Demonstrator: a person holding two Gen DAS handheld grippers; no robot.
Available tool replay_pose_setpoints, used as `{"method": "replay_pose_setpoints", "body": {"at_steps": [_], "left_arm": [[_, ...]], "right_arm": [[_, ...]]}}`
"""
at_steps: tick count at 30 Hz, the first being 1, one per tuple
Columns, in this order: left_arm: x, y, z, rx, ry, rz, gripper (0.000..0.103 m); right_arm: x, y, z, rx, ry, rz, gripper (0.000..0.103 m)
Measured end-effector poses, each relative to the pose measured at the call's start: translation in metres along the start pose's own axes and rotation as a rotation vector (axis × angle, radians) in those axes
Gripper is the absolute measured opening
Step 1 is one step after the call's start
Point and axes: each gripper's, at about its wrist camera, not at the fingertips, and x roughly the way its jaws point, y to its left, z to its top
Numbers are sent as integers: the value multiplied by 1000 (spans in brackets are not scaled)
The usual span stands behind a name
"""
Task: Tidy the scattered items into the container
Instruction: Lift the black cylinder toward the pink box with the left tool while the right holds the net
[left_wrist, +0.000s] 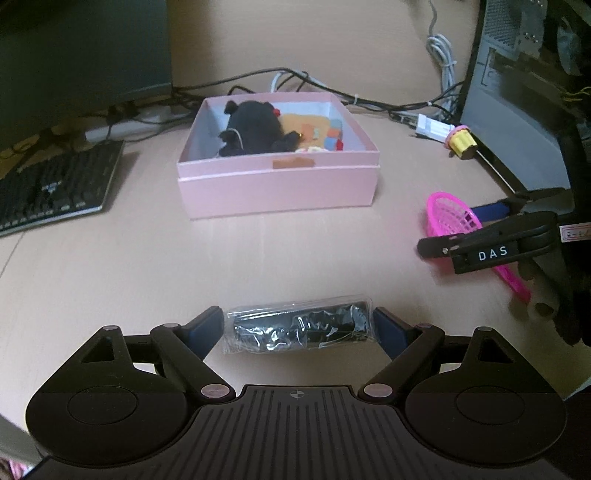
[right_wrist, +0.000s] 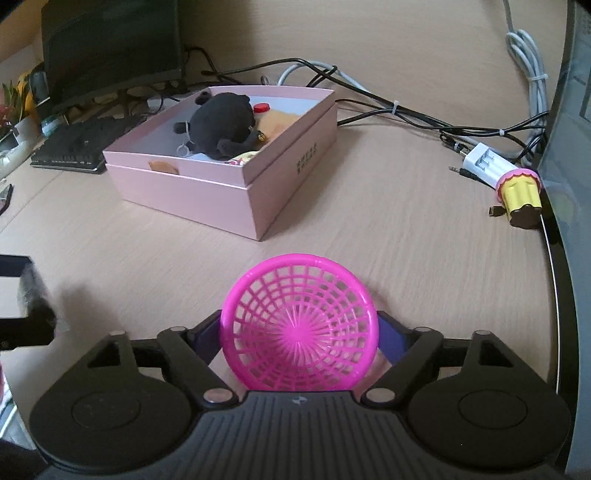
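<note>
Both loads need to travel to the pink box (left_wrist: 277, 184), which sits mid-desk (left_wrist: 147, 266) and already holds a black plush (left_wrist: 255, 129) and small bits. My call: lift each item clear of the near wall, come in over the free space on the near side rather than onto the plush, and release low so nothing bounces out. One hand at a time, since the two claws are near each other.

Right gripper (right_wrist: 300, 332): jaws spread wide, pads against both sides of the pink mesh strainer (right_wrist: 299, 325), bowl facing the camera. That rim is thin plastic and looks likely to flex, so no extra squeeze.

Left gripper (left_wrist: 298, 325): also wide, pinching the black item in a clear bag (left_wrist: 297, 326) end to end. The film looks slippery, so I'd keep it level.
</note>
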Motion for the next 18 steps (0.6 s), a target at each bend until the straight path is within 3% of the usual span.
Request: {"method": "replay_pose_setpoints", "body": {"at_steps": [2,11,18], "left_arm": [[3,5,2,17,1,-15,91],[5,15,15,92,4,-118,91],[-1,20,46,163,-93,-142,91]], "right_arm": [[-5,7,0,-7,-3,-11,84],[-51,43,18,-54,-38,98,84],[-77,52,64,-2,-162,145,84]]}}
